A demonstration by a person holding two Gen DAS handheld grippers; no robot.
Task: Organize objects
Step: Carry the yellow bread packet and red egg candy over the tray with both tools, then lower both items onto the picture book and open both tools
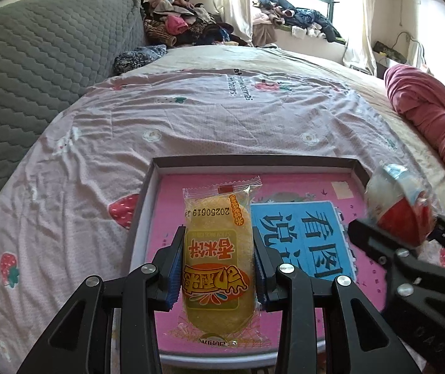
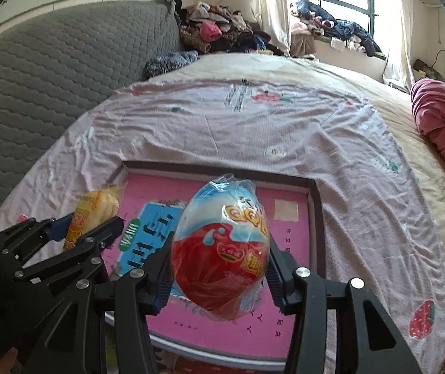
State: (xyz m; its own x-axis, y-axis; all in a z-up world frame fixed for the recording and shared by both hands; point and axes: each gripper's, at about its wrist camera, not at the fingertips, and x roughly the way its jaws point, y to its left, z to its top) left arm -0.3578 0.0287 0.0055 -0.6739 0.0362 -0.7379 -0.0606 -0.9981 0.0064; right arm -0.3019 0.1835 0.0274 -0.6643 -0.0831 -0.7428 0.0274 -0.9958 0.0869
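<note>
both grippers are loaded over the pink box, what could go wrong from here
1. The left gripper and right gripper hang close together over the pink box; they might collide.
2. The egg-shaped toy is round in slippery wrap and may roll.
3. The yellow snack pack could crush if squeezed.

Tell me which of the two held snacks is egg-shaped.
The red-and-blue wrapped egg in the right gripper; the left gripper holds a long, flat yellow rice cake packet.
</note>
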